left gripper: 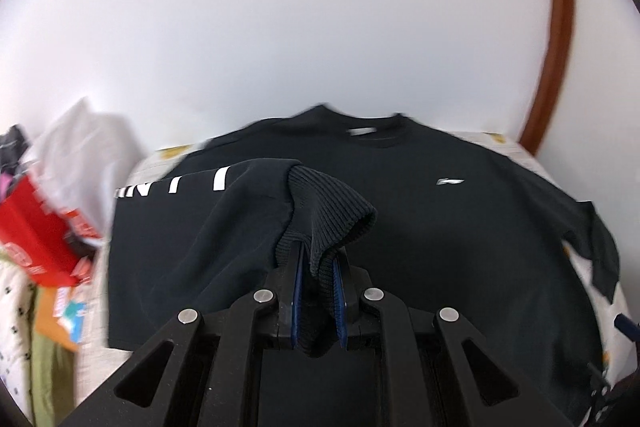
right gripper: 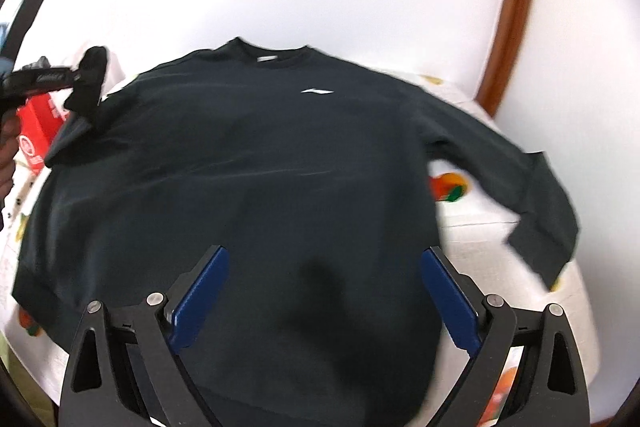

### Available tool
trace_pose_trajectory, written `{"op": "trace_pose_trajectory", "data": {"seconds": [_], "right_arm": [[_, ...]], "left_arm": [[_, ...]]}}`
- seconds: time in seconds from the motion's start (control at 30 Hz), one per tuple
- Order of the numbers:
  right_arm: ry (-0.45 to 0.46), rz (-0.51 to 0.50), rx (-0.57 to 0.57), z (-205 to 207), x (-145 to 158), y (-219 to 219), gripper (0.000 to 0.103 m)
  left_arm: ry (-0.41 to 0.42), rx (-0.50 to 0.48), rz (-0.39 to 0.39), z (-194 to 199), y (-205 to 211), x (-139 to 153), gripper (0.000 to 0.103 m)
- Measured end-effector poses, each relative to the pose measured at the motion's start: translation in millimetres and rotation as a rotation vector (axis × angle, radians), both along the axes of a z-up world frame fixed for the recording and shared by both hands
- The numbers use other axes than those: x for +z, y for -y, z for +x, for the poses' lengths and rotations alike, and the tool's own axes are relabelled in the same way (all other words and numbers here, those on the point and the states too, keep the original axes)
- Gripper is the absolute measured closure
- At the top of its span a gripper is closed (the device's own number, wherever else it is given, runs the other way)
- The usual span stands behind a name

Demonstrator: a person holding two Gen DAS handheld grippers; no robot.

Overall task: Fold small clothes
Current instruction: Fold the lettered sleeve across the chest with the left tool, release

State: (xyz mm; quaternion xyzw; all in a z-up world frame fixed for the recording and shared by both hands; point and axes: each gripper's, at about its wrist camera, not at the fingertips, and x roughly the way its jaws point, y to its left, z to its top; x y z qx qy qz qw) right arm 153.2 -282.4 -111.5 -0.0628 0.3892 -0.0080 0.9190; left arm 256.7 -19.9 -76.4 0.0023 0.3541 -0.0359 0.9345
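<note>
Sweatshirt [right gripper: 248, 163] lay flat on the white bed [right gripper: 480, 235], neck toward the wall. Left gripper [left gripper: 318, 259] was clamped on its ribbed cuff [left gripper: 328, 211], sleeve lifted over the chest; right gripper [right gripper: 324, 291] hovered wide apart, empty, above the hem.

Matt black cloth sweatshirt [right gripper: 248, 163] with ribbed knit cuff [left gripper: 328, 223]; glossy wooden frame [left gripper: 558, 39].
</note>
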Motion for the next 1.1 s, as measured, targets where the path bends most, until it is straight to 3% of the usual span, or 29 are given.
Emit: {"op": "trace_pose_trajectory", "data": {"seconds": [0.27,0.43,0.53,0.6,0.67,0.7,0.9,1.03,1.1], "right_arm": [[-0.012,0.04,-0.087,-7.3,-6.7,54.7,0.008],[-0.03,0.039,-0.106,-11.4,-15.3,67.7,0.008],[-0.044,0.037,-0.109,-10.5,-16.8,70.1,0.008],[-0.046,0.03,-0.1,-8.4,-15.4,67.0,0.008],[-0.045,0.026,-0.093,-6.1,-13.3,63.7,0.008],[-0.043,0.025,-0.084,-3.5,-10.7,58.6,0.008],[-0.029,0.054,-0.014,19.6,3.5,20.3,0.008],[-0.021,0.065,0.068,47.8,13.3,-12.5,0.008],[-0.013,0.064,0.09,62.5,16.3,-20.1,0.015]], "left_arm": [[-0.046,-0.159,-0.018,21.6,95.7,-21.9,0.091],[-0.034,-0.242,-0.076,25.0,124.2,-24.3,0.09],[-0.021,-0.268,-0.121,25.2,123.2,-21.8,0.085],[-0.005,-0.277,-0.142,16.0,113.9,-17.0,0.074],[0.011,-0.262,-0.139,15.4,102.0,-14.4,0.054],[0.019,-0.25,-0.134,16.2,96.9,-14.2,0.049],[0.037,-0.143,-0.109,1.9,20.0,-14.5,0.047],[0.01,-0.011,-0.037,-8.8,-46.6,-25.1,0.047],[-0.012,0.053,-0.004,-15.8,-80.4,-33.9,0.047]]}}
